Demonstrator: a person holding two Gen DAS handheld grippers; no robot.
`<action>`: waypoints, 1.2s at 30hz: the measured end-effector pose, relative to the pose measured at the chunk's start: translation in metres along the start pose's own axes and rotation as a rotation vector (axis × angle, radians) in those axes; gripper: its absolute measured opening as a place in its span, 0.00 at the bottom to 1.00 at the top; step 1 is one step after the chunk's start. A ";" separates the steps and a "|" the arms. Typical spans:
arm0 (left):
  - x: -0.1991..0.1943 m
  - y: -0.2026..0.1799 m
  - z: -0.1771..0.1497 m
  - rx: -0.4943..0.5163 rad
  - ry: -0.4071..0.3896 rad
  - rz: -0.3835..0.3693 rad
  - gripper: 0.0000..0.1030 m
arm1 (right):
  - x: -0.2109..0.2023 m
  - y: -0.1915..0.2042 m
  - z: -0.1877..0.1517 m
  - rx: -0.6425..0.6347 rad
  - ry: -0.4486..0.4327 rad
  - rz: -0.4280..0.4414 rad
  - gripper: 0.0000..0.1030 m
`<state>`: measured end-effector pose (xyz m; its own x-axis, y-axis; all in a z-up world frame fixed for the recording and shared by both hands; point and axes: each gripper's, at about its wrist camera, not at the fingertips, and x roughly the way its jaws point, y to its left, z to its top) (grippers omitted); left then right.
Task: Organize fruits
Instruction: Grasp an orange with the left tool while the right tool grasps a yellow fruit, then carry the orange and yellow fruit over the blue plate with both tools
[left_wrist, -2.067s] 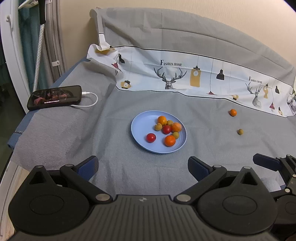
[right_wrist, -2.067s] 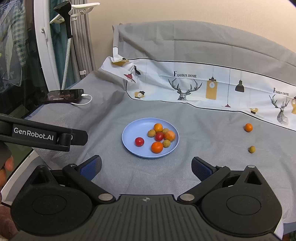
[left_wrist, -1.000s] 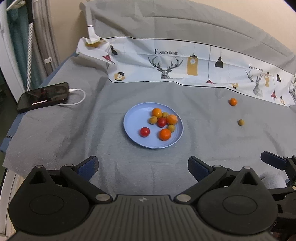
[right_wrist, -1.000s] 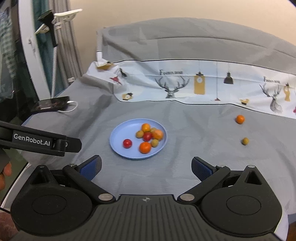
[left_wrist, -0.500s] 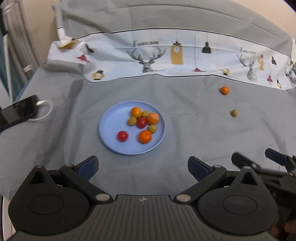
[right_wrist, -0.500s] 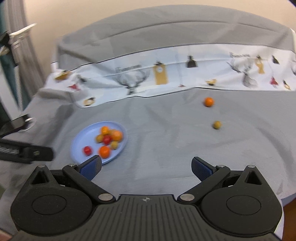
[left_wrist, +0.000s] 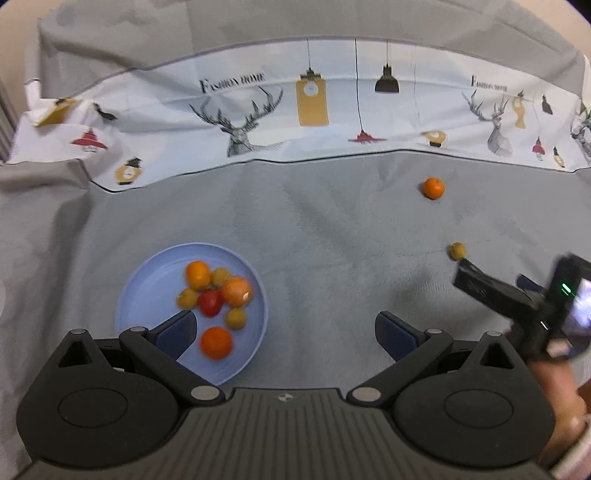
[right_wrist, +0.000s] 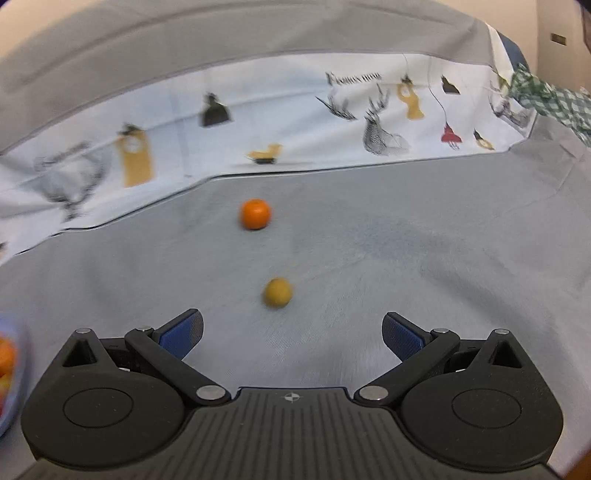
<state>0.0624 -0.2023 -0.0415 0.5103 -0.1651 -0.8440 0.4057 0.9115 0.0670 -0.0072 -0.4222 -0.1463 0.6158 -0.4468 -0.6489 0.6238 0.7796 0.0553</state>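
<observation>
Blurred throughout, the right wrist view: smeared print on the patterned cloth (right_wrist: 258, 122), lettering unreadable, soft edges on the orange fruit (right_wrist: 255, 213) and the yellow-green fruit (right_wrist: 277, 292). Cut off at that view's left edge, the blue plate (right_wrist: 14, 391), only a sliver showing. Hidden in part behind the left gripper's finger (left_wrist: 175, 332), the plate's near side in the left wrist view. Motion-smeared at far right, the right gripper (left_wrist: 491, 286); jaw spacing unreadable there.

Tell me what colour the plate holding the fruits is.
Light blue. The plate shows best in the left wrist view.
</observation>
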 end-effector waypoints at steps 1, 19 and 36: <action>0.009 -0.004 0.006 0.005 0.010 0.002 1.00 | 0.019 0.000 0.004 0.005 0.013 -0.006 0.99; 0.220 -0.190 0.155 0.191 0.051 -0.187 1.00 | 0.101 -0.082 0.018 0.243 -0.019 -0.292 0.26; 0.246 -0.214 0.162 0.157 0.124 -0.199 0.39 | 0.098 -0.085 0.016 0.299 -0.044 -0.256 0.26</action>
<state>0.2237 -0.4985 -0.1775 0.3159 -0.2785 -0.9070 0.6059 0.7949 -0.0330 0.0080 -0.5400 -0.2024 0.4384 -0.6331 -0.6379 0.8683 0.4816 0.1187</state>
